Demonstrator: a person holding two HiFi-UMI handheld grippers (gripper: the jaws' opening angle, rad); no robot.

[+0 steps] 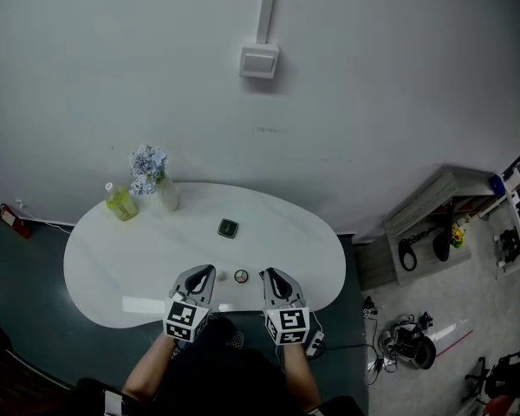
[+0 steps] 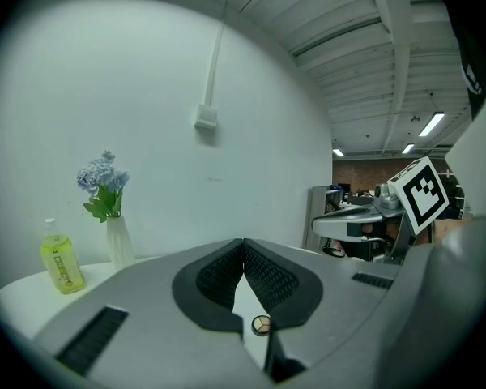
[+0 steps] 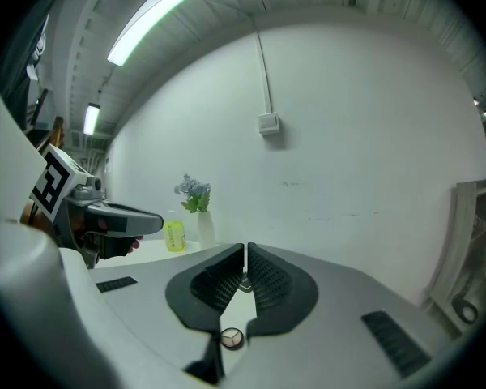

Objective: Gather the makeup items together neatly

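Note:
A small round eyeshadow compact (image 1: 241, 276) lies on the white table (image 1: 113, 258) near its front edge, between my two grippers. It shows low between the jaws in the left gripper view (image 2: 261, 324) and in the right gripper view (image 3: 232, 338). A dark square compact (image 1: 228, 228) sits farther back, mid-table. My left gripper (image 1: 210, 269) hovers just left of the round compact, jaws shut with nothing in them (image 2: 243, 243). My right gripper (image 1: 264, 273) hovers just right of it, also shut and empty (image 3: 245, 248). Neither touches the compact.
A yellow bottle (image 1: 120, 203) and a white vase of pale blue flowers (image 1: 160, 187) stand at the table's back left. A wall rises behind the table. A shelf (image 1: 433, 224) and cables on the floor lie to the right.

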